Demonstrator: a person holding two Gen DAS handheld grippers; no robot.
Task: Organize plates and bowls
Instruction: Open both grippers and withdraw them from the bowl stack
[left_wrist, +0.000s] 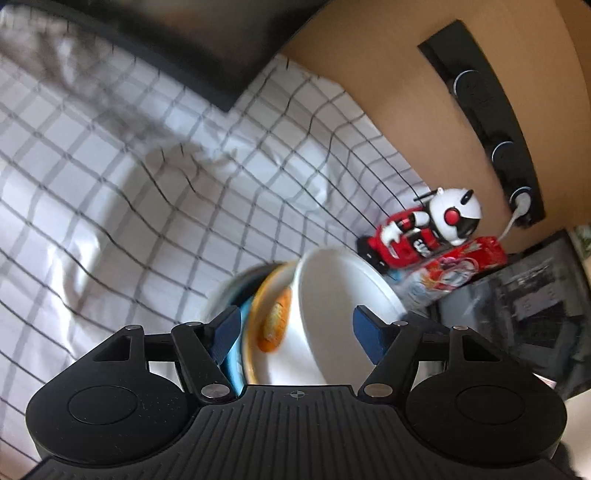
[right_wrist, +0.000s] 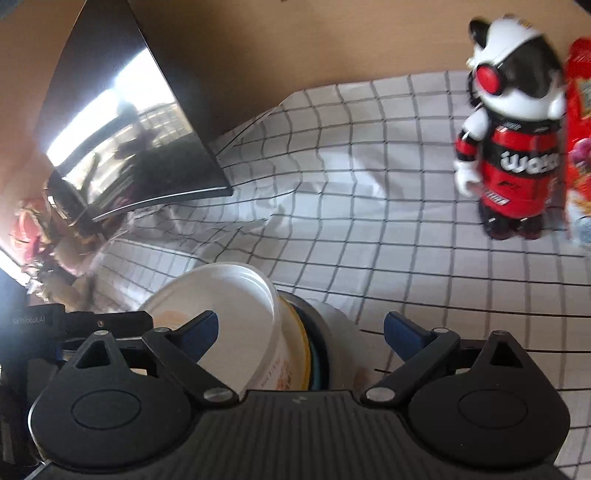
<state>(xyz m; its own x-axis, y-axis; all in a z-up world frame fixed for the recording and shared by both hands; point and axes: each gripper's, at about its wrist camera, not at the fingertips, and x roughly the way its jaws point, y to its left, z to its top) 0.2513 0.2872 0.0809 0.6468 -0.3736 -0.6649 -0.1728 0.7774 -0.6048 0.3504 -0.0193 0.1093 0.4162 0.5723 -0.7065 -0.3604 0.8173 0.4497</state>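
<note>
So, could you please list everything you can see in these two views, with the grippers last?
stack of dishes: one stack, white, yellow-rimmed and blue pieces, tilted on edge between both grippers; exact count unclear
checked cloth: one, white with dark grid, under everything
toy figure: one, red, white and black, standing at the cloth's far edge
red packet: one, beside the toy figure
dark monitor: one, black, glossy, at the cloth's back
power strip: one, black, on the tan wall
left gripper: black, blue pads, open around the stack
right gripper: black, blue pads, open around the stack
</note>
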